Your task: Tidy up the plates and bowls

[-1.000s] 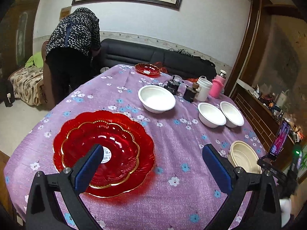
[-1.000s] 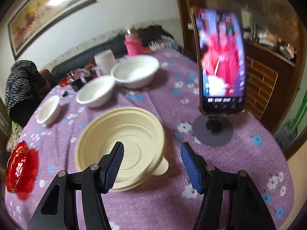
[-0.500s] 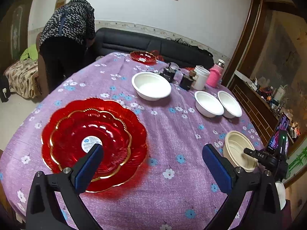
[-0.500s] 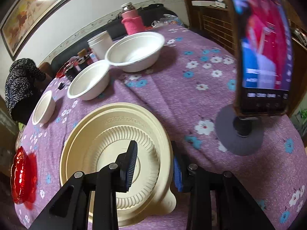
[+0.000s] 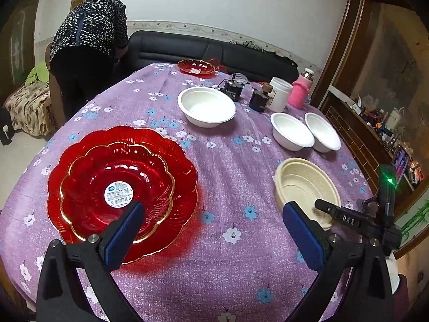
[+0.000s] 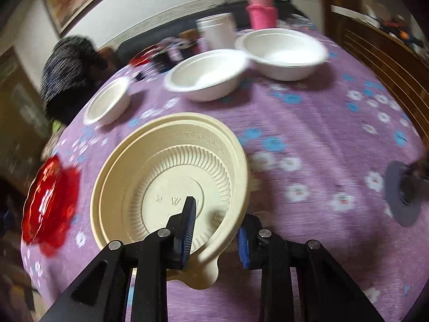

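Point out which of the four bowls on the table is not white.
The cream ribbed bowl, nearest the table edge, with the right hand-held gripper straddling its rim. The other three bowls are plain white.

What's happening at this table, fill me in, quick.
A person is tidying dishes with a handheld gripper in each hand. The right gripper has just been closing across the near rim of the cream bowl, one finger inside, one outside; whether the pads press it yet is unclear. The left gripper hangs open above the purple tablecloth, beside the stacked red plates, holding nothing. Three white bowls and another red plate sit farther back.
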Available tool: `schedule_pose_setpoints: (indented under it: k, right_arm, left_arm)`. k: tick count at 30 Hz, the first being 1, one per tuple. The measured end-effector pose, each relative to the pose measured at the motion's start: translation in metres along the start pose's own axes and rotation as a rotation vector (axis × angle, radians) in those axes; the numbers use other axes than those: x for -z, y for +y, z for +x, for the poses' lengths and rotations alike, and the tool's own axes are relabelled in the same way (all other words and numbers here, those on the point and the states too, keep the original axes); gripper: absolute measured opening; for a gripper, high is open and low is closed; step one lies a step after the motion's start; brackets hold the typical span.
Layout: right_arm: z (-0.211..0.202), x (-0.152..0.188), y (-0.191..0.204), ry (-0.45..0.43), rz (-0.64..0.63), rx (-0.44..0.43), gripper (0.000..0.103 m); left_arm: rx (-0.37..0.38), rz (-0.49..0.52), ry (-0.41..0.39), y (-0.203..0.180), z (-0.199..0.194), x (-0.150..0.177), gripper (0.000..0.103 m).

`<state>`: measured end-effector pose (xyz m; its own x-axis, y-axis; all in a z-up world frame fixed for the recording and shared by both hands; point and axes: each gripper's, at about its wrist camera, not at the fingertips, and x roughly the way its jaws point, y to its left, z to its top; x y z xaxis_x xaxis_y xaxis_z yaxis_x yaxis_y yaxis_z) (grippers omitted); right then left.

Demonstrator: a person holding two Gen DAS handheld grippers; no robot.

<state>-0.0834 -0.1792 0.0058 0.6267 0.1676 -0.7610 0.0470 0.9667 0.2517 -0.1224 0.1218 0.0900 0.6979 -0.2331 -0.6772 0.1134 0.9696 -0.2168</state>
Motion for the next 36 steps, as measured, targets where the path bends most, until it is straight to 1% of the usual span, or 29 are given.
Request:
schedule_pose_setpoints:
  k: [4,6,7,10,14,19,22,29,30,32,36]
  right_arm:
    - [0.004,0.01,0.023,0.038,-0.097,-0.054,0.03]
    - [0.005,0.014,0.029,0.045,-0.125,-0.056,0.03]
    - [0.006,0.015,0.029,0.044,-0.128,-0.052,0.03]
    - [0.009,0.016,0.025,0.046,-0.114,-0.045,0.03]
    - [0.009,0.017,0.02,0.05,-0.096,-0.031,0.03]
    - [0.007,0.018,0.017,0.048,-0.081,-0.019,0.03]
    - [0.006,0.019,0.015,0.039,-0.066,-0.022,0.03]
    - [0.005,0.021,0.014,0.019,-0.031,-0.035,0.03]
    - [0.004,0.021,0.012,0.018,-0.022,-0.042,0.03]
    - [0.001,0.021,0.011,0.01,-0.003,-0.057,0.03]
    - [-0.011,0.009,-0.001,-0.016,0.056,-0.098,0.032]
  left_arm:
    - [-0.027,0.019,0.037,-0.005,0.012,0.0,0.103]
    - [-0.057,0.06,0.073,-0.014,0.024,-0.002,0.103]
    - [-0.067,0.095,0.088,-0.023,0.031,-0.004,0.103]
    - [-0.048,0.157,0.105,-0.044,0.044,-0.007,0.103]
    - [-0.005,0.173,0.121,-0.06,0.057,-0.01,0.103]
    - [0.012,0.152,0.156,-0.059,0.075,-0.015,0.102]
    - [0.019,0.116,0.181,-0.053,0.084,-0.017,0.102]
    - [0.081,0.017,0.27,-0.045,0.106,-0.016,0.102]
    - [0.086,0.01,0.273,-0.045,0.107,-0.016,0.102]
    - [0.099,0.007,0.251,-0.045,0.101,-0.02,0.102]
    - [0.081,0.012,0.21,-0.041,0.092,-0.035,0.102]
